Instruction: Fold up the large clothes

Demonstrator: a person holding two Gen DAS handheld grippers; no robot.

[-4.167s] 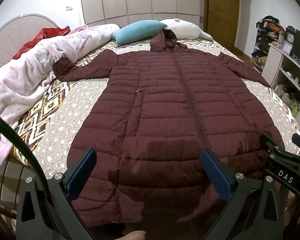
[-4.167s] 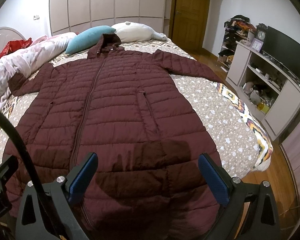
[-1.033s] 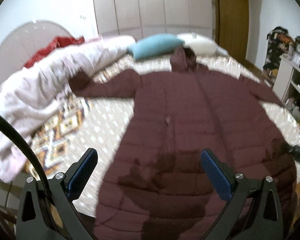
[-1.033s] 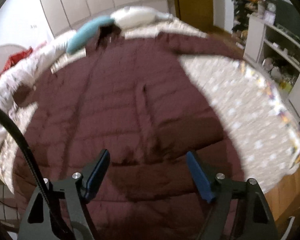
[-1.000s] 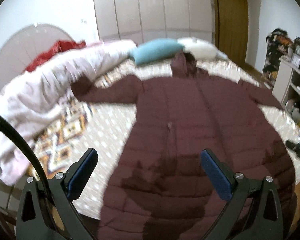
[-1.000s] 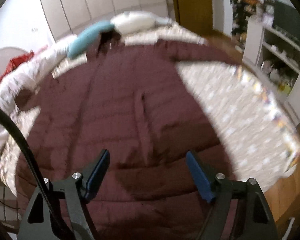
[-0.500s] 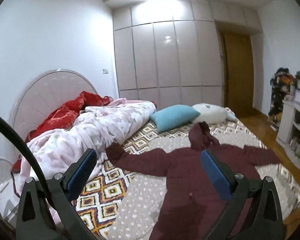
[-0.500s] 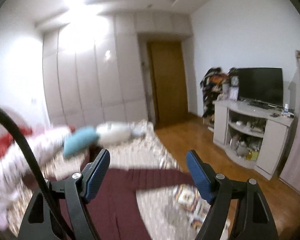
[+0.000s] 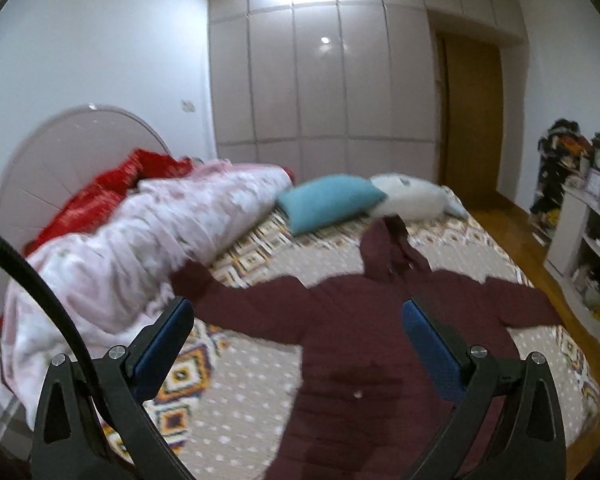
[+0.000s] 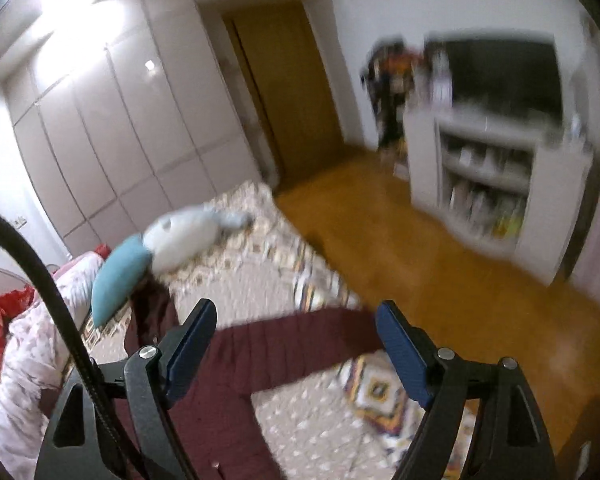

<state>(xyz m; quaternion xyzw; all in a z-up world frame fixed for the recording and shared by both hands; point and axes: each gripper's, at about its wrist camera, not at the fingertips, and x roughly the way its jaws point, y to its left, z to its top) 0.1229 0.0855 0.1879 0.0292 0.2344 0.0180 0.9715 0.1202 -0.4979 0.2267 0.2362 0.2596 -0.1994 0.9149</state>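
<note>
Coat [image 9: 364,320] lies flat on the bed [image 9: 240,392], spread below and ahead of my left gripper [image 9: 296,340], whose jaws stand wide with nothing between them. One sleeve [image 10: 300,332] runs across under my right gripper [image 10: 292,348], also wide and empty. Farther out from the left gripper sit a blue pillow [image 9: 328,204] and a pink duvet [image 9: 132,256]; beyond the right, wooden floor [image 10: 420,256] and a white shelf unit [image 10: 496,184].

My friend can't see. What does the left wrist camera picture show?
A dark red puffy coat lies spread flat on a patterned bed, sleeves out wide. The open, empty left gripper is above it, near a blue pillow and pink quilt.
</note>
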